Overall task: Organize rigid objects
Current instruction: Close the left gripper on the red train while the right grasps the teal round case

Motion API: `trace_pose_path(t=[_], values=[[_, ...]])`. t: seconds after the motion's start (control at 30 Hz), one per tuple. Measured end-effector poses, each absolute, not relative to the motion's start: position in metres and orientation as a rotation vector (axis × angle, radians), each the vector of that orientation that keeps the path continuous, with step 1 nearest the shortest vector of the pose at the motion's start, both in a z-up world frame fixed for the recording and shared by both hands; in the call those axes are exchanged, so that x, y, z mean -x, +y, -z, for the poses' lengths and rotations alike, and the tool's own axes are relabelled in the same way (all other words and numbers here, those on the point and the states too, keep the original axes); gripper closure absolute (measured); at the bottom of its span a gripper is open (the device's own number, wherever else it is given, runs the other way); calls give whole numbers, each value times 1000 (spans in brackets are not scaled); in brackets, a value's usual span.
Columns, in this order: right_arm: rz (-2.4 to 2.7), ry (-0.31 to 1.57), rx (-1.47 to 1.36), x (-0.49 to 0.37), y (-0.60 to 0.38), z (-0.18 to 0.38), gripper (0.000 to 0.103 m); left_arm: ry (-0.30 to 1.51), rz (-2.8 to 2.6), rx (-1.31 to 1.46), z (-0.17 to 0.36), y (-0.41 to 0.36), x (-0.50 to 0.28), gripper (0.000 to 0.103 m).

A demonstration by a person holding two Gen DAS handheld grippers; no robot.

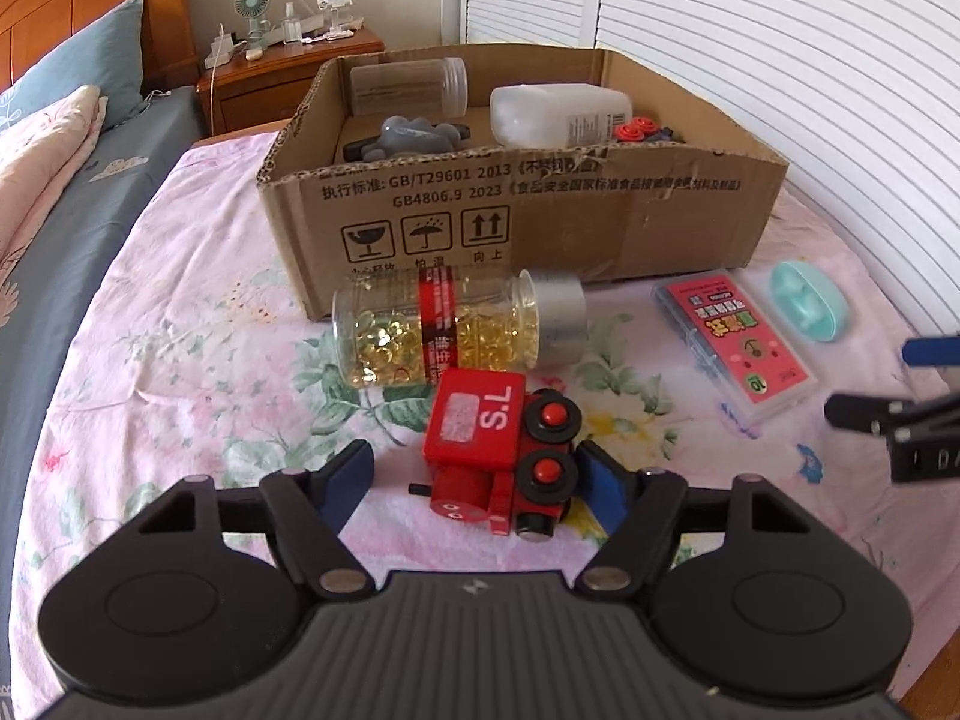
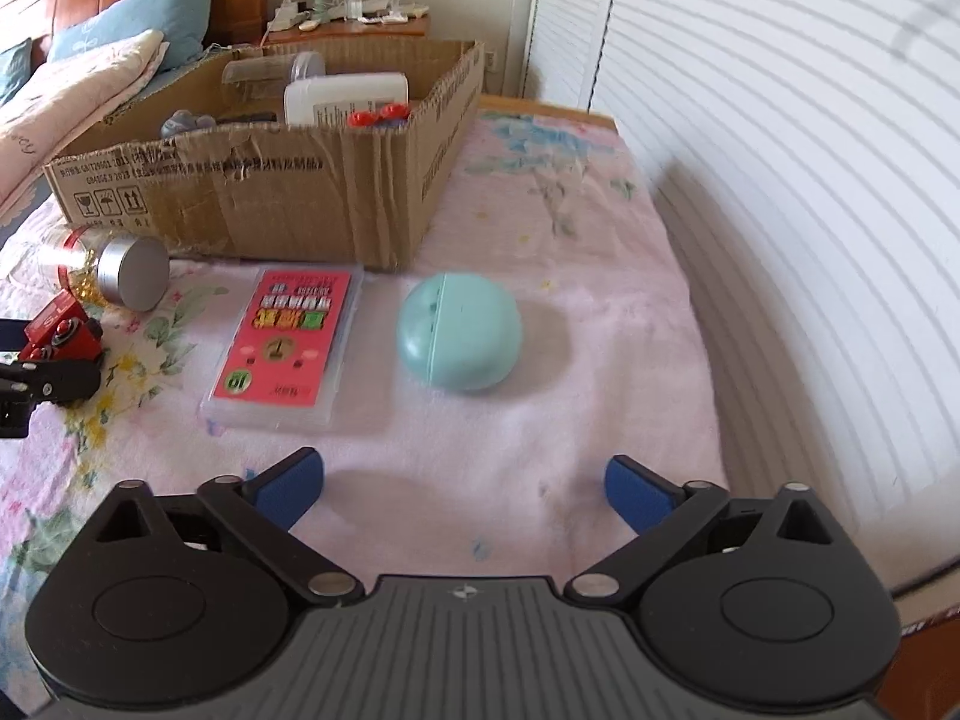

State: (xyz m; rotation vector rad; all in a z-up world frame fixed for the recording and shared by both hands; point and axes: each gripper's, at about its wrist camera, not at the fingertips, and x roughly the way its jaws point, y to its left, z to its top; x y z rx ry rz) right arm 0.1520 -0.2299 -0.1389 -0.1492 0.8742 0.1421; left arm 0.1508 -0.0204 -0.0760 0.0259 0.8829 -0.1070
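The red wooden toy train with black wheels [image 1: 501,459] lies on the pink floral bedsheet [image 1: 198,312], just in front of the open cardboard box [image 1: 516,210] where a few things already sit. We judge it light, stiff and fairly smooth with its painted faces, so the flat sides of the boxy cab look like the safest hold, not the round wheels.

It sits between the blue pads of our left gripper [image 1: 477,480]: the pad on the wheel side looks to touch or nearly touch, while the other pad stands clear, so we count these fingers as apart and not yet clamped.

A clear jar of yellow capsules with a silver lid [image 1: 456,327] lies touching the train.

Our right gripper [image 2: 465,489] hangs wide apart and empty, short of the mint-green rounded plastic case [image 2: 459,330], with the pink-labelled flat clear case [image 2: 282,342] beside it.
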Motion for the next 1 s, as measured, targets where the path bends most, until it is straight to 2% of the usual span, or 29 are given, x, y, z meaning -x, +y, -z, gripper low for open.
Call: trace_pose_path(t=[0.03,0.1,0.3,0.53,0.7,0.87,1.0], values=[[-148,867,151,-155,-231,137,14,883,107,-26,76,-21,-151,30],[-150,851,150,-163,-233,135,18,883,108,-27,76,-21,-151,30],[-185,840,128,-186,-233,135,23,883,108,-27,76,-21,-153,30],[-202,836,127,-201,-224,143,38,884,108,-28,76,-22,-154,30],[-197,845,140,-202,-222,140,45,882,111,-30,76,-22,-155,30],[-192,853,120,-204,-224,141,44,883,116,-31,76,-22,-157,31],[-191,853,124,-207,-223,141,43,885,135,-41,75,-25,-159,38]])
